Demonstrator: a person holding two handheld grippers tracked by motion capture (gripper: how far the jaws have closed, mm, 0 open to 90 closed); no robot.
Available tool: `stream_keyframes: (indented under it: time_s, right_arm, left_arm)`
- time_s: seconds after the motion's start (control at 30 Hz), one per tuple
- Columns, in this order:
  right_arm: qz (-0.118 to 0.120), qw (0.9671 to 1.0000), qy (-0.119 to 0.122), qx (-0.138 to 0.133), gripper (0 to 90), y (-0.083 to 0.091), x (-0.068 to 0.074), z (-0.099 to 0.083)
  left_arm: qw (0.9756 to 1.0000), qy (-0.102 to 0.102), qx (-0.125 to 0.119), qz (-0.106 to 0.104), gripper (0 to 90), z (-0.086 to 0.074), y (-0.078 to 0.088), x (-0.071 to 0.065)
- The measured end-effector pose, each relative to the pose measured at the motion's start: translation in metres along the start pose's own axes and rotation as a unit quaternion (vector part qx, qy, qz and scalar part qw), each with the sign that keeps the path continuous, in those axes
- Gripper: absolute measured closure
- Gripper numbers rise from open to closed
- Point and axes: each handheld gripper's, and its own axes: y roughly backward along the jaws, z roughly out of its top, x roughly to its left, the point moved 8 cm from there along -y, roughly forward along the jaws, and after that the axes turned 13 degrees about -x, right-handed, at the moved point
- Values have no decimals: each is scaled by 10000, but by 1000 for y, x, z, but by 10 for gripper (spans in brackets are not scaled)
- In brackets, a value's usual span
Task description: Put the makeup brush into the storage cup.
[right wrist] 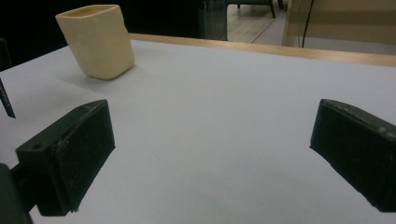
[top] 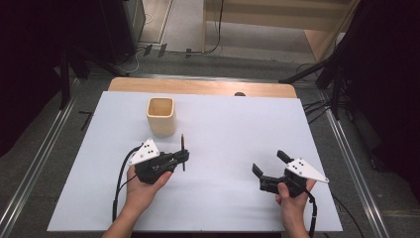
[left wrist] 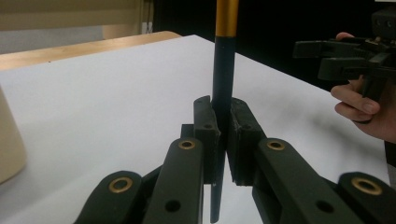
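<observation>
Counting one pen (top: 183, 151), one cup (top: 161, 116).

No readable text, labels or numbers anywhere on my feeds, whichever view I check.

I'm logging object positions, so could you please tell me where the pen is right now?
The pen is clamped upright in the left gripper, left of centre in the high view, just in front of the beige cup.
</observation>
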Motion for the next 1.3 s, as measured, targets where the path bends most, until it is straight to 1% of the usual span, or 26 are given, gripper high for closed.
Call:
stream_keyframes:
  time_s: [0.07,0.17,0.23,0.27,0.3,0.33,0.37,0.43,0.63,0.8,0.97,1.07,1.3]
  right_arm:
    - [2,10000,40,23,1,4,-5,-2]
    - [-65,9999,62,81,1,10,-12,-6]
    - [-79,9998,70,145,1,17,-19,-12]
    - [-79,9998,70,145,1,17,-19,-12]
    - [-132,9996,95,217,1,22,-24,-16]
    - [-132,9996,95,217,1,22,-24,-16]
    - [-158,9995,107,241,1,24,-26,-18]
    - [-170,9994,88,279,1,33,-33,-24]
    - [-143,9993,156,302,2,41,-37,-29]
    - [-173,9994,137,272,1,42,-40,-28]
    - [-195,9994,151,237,1,43,-42,-25]
    - [-206,9995,146,211,1,43,-42,-23]
    - [-189,9995,189,189,1,43,-41,-22]
  left_arm:
    - [10000,4,-31,49,845,3,2,4]
    - [9998,51,-123,136,845,8,7,11]
    - [9995,58,-177,247,845,14,12,17]
    - [9995,58,-177,247,845,14,12,17]
    - [9993,39,-228,310,845,19,16,21]
    - [9993,39,-228,310,845,19,16,21]
    - [9990,32,-274,353,845,23,17,23]
    - [9986,-33,-314,416,845,29,20,27]
    - [9976,-60,-342,600,845,39,21,39]
    - [9969,-55,-356,702,846,49,19,50]
    - [9963,-107,-363,770,845,60,15,59]
    - [9959,-102,-408,805,846,68,13,63]
    - [9948,-199,-446,897,846,85,8,72]
